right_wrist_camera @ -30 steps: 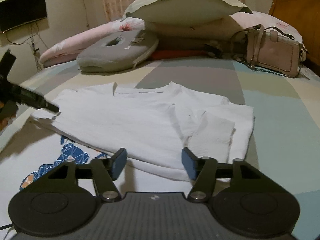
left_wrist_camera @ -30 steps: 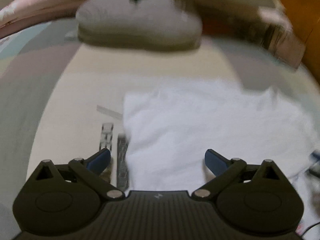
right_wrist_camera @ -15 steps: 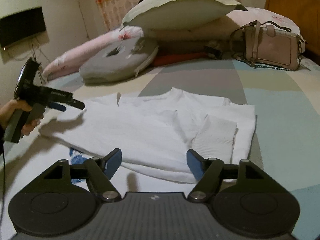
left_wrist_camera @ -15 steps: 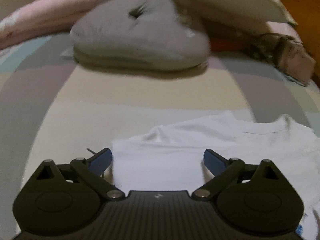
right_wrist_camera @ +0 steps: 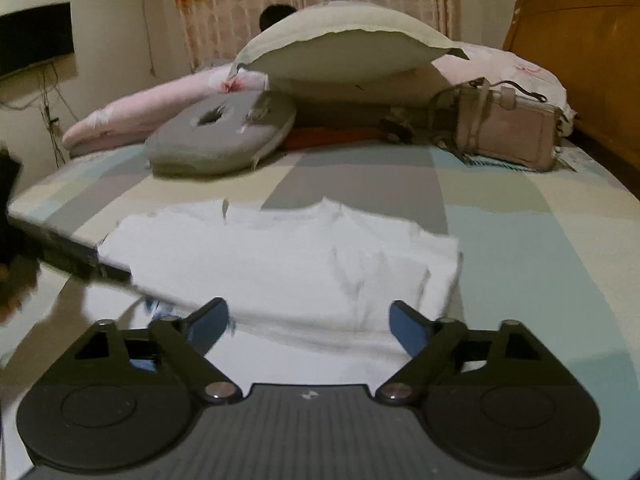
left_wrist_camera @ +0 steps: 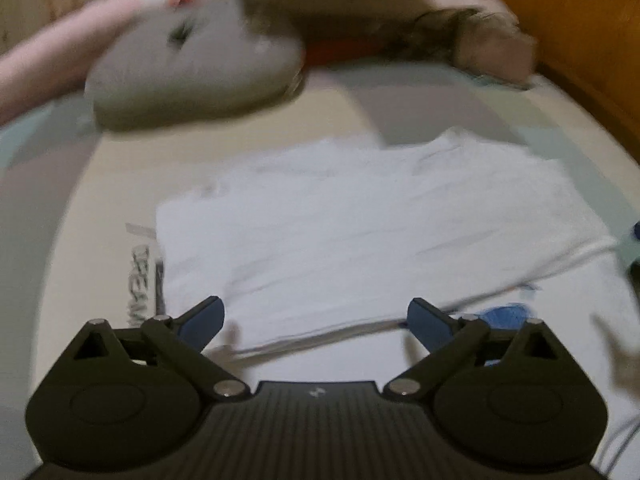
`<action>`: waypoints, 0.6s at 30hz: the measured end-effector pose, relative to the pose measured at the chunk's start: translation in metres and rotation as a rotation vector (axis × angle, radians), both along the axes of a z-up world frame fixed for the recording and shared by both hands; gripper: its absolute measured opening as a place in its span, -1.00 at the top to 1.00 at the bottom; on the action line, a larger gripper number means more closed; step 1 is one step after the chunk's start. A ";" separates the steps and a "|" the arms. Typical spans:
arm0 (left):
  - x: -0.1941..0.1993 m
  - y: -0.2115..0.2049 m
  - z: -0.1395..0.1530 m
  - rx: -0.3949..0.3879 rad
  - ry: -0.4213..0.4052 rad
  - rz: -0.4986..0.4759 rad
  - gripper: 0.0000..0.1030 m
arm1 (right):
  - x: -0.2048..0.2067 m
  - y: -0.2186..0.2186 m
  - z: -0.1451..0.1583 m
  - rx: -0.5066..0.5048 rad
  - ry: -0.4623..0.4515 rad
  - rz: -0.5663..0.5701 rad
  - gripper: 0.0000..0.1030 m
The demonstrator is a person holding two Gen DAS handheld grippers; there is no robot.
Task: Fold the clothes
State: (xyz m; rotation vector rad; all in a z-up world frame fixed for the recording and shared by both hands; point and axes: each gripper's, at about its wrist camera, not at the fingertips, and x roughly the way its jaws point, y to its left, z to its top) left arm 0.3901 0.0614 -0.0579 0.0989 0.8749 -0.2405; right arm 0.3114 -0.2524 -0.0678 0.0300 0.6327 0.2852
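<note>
White top (left_wrist_camera: 360,236) lies flat on the bed (left_wrist_camera: 100,208) in the blurred left wrist view, over a printed garment (left_wrist_camera: 144,276). Left gripper (left_wrist_camera: 316,316) jaws wide apart, gripping nothing, above its near edge.

Right wrist view: same top (right_wrist_camera: 280,264), sleeve folded in, mid-bed. Right gripper (right_wrist_camera: 308,320) jaws opening, not touching cloth. Grey cushion (right_wrist_camera: 220,140) and handbag (right_wrist_camera: 508,128) behind.

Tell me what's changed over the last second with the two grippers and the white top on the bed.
The right gripper has spread wider and its jaws are opening, with nothing pressed between them. The left gripper drew back from the white top's left edge, then came back to it, open and empty throughout. The white top stayed half folded on the bed, right sleeve laid in; the cushion and handbag are unmoved.
</note>
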 end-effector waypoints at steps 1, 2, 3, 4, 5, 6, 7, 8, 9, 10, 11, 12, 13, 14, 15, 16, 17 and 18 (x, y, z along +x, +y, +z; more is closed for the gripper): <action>-0.011 -0.002 0.014 -0.001 -0.023 -0.015 -0.93 | -0.011 -0.001 0.001 -0.019 0.009 0.003 -0.86; -0.022 -0.004 0.029 -0.001 -0.046 -0.029 -0.93 | -0.022 -0.002 0.002 -0.040 0.019 0.004 -0.86; -0.033 -0.006 0.043 -0.002 -0.068 -0.043 -0.93 | -0.033 -0.003 0.003 -0.064 0.034 0.002 -0.86; -0.043 -0.007 0.054 0.006 -0.076 -0.049 -0.94 | -0.044 -0.004 0.003 -0.084 0.048 -0.002 -0.87; -0.053 -0.009 0.066 0.014 -0.085 -0.055 -0.96 | -0.054 -0.006 0.003 -0.096 0.061 -0.012 -0.87; -0.063 -0.010 0.073 0.025 -0.097 -0.061 -0.98 | -0.064 -0.009 0.003 -0.093 0.075 -0.024 -0.89; -0.072 -0.013 0.077 0.033 -0.109 -0.066 -0.99 | -0.074 -0.011 0.002 -0.077 0.090 -0.030 -0.91; -0.083 -0.014 0.078 0.036 -0.114 -0.071 -0.99 | -0.084 -0.012 0.000 -0.063 0.103 -0.031 -0.91; -0.095 -0.016 0.074 0.035 -0.113 -0.072 -0.99 | -0.095 -0.011 -0.003 -0.056 0.111 -0.026 -0.91; -0.106 -0.019 0.068 0.031 -0.105 -0.074 -0.99 | -0.106 -0.010 -0.005 -0.052 0.117 -0.023 -0.91; -0.118 -0.024 0.059 0.028 -0.099 -0.076 -0.99 | -0.115 -0.008 -0.007 -0.055 0.116 -0.025 -0.91; -0.130 -0.027 0.050 0.028 -0.101 -0.077 -0.99 | -0.125 -0.005 -0.010 -0.058 0.112 -0.022 -0.91; -0.140 -0.033 0.038 0.036 -0.098 -0.080 -0.99 | -0.134 -0.001 -0.012 -0.063 0.104 -0.015 -0.91; -0.151 -0.038 0.027 0.043 -0.095 -0.082 -0.99 | -0.141 0.003 -0.015 -0.072 0.099 -0.015 -0.91; -0.161 -0.044 0.015 0.058 -0.095 -0.079 -0.99 | -0.146 0.006 -0.019 -0.083 0.098 -0.017 -0.91; -0.172 -0.049 0.002 0.072 -0.095 -0.077 -0.99 | -0.151 0.010 -0.022 -0.092 0.098 -0.017 -0.91; -0.179 -0.053 -0.009 0.067 -0.085 -0.078 -0.99 | -0.155 0.012 -0.026 -0.095 0.100 -0.013 -0.91; -0.186 -0.058 -0.021 0.062 -0.075 -0.079 -0.99 | -0.158 0.014 -0.030 -0.092 0.108 -0.006 -0.91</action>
